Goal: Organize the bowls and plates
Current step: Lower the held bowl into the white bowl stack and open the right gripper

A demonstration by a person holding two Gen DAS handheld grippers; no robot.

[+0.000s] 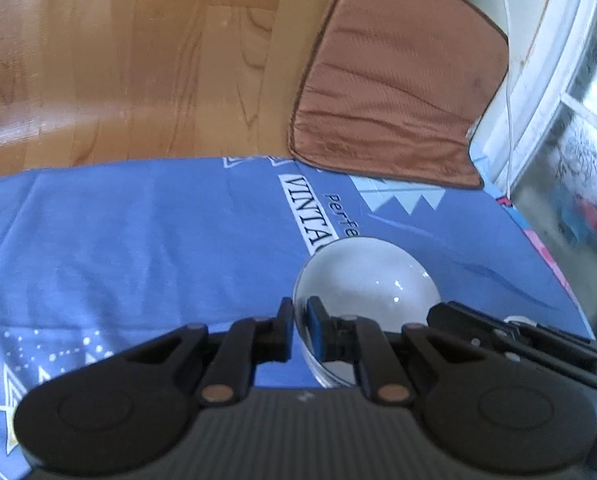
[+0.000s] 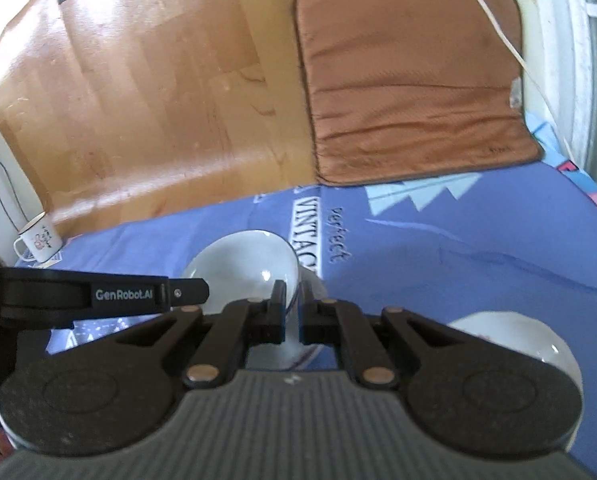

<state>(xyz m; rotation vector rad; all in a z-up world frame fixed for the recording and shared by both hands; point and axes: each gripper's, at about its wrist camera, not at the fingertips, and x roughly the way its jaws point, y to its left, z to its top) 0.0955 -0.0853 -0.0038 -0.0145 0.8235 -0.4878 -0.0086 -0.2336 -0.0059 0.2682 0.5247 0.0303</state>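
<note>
A white bowl (image 1: 370, 276) hangs over the blue printed cloth (image 1: 138, 240), held by both grippers on opposite sides of its rim. In the left wrist view my left gripper (image 1: 300, 314) is shut on the bowl's left rim, and the right gripper (image 1: 442, 312) comes in from the right against the far side. The right wrist view shows the same bowl (image 2: 242, 260) with my right gripper (image 2: 294, 298) shut on its right rim and the left gripper (image 2: 202, 292) at its left edge. A second white dish (image 2: 510, 334) lies on the cloth at lower right, partly hidden by the gripper body.
A brown cushion (image 2: 414, 80) lies beyond the cloth on a wooden surface (image 2: 138, 100). A white enamel mug (image 2: 38, 242) stands at the cloth's far left corner. A white cable (image 2: 498, 28) runs across the cushion, and a white window frame (image 1: 554, 80) borders the right side.
</note>
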